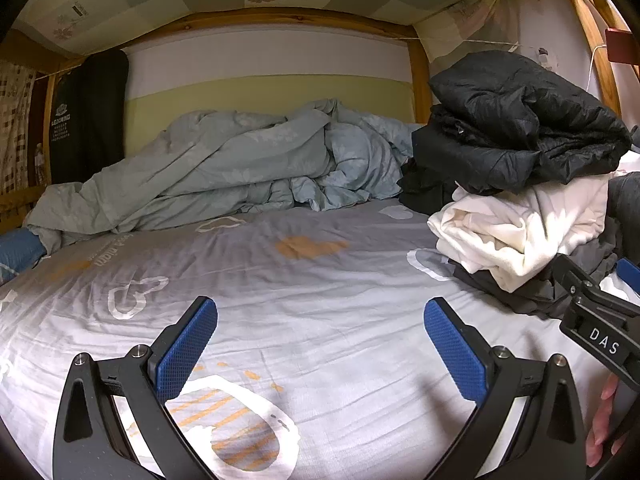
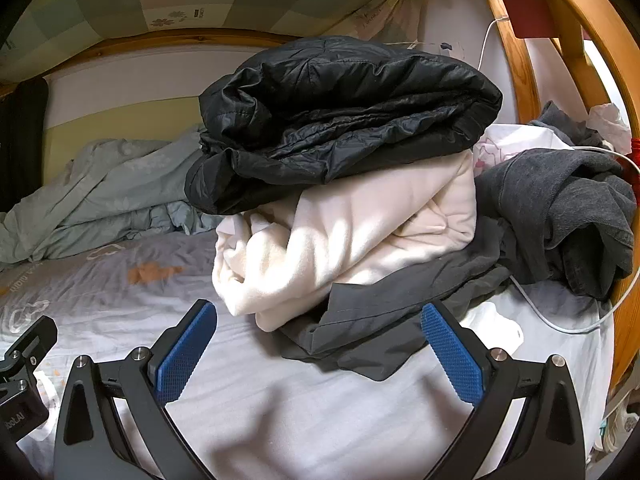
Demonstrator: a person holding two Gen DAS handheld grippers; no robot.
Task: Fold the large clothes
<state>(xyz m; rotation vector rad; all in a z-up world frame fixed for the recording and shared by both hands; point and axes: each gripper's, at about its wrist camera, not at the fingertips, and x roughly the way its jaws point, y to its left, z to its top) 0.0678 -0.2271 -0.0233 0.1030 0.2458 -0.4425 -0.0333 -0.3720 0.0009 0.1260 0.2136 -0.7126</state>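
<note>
Both jaws apart, clamped on nothing, over the bed sheet [image 1: 320, 320].
Left gripper [image 1: 320, 344] and right gripper [image 2: 319, 344] low in frame; beyond, mid-right, folded stack: dark grey garment [image 2: 384, 316] mostly hidden beneath white garment [image 2: 360, 240], black jacket [image 2: 344, 120] topmost; crumpled duvet [image 1: 224, 168] farthest.

Right gripper [image 2: 319, 350] wide open above sheet [image 2: 280, 408], holding nothing; ahead, stacked clothes: black jacket [image 2: 340, 120] on white garment [image 2: 352, 240] on grey garment [image 2: 380, 320]; beside, crumpled dark jeans [image 2: 560, 216].
</note>
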